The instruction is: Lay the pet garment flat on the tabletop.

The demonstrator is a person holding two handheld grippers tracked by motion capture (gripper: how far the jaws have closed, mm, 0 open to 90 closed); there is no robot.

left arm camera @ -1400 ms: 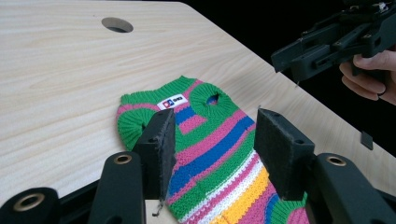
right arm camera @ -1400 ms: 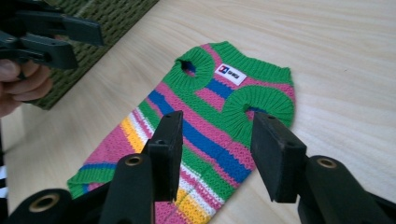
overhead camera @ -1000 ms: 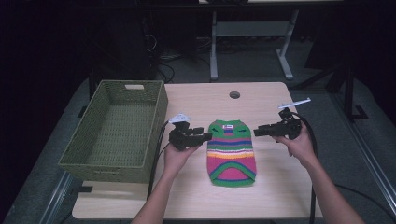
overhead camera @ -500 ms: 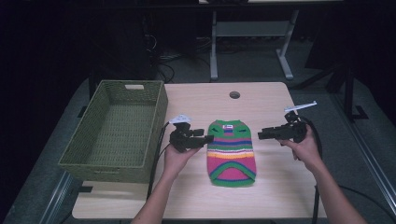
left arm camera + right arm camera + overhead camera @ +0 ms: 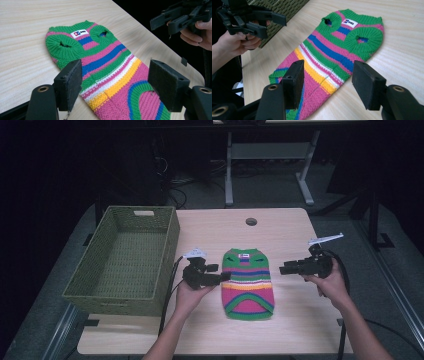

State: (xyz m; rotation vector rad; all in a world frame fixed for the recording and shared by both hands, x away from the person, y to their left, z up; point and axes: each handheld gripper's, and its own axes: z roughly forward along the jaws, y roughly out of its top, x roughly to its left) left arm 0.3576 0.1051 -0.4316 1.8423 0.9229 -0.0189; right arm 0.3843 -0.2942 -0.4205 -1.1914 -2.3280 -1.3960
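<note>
A small striped knitted sweater (image 5: 247, 282) in green, pink, blue and yellow lies flat on the table, neck toward the far side. My left gripper (image 5: 225, 274) hovers at its left edge. In the left gripper view the jaws stand wide apart over the sweater (image 5: 110, 62), not touching it. My right gripper (image 5: 283, 269) is held just off the sweater's right side. In the right gripper view its jaws also stand apart above the sweater (image 5: 332, 55). Both pairs of jaws have just been opening, with nothing gripped between them. Each gripper also appears in the other's view: the right gripper (image 5: 162, 25) and the left gripper (image 5: 274, 26).
A green woven basket (image 5: 115, 297) stands at the table's left, close to my left hand, with its corner (image 5: 287, 6) in the right gripper view. A round cable hole (image 5: 251, 221) sits near the far edge of the light wooden table (image 5: 295, 330).
My right gripper has drifted slightly toward the near side beside the sweater. The left gripper and the sweater stay where they were.
</note>
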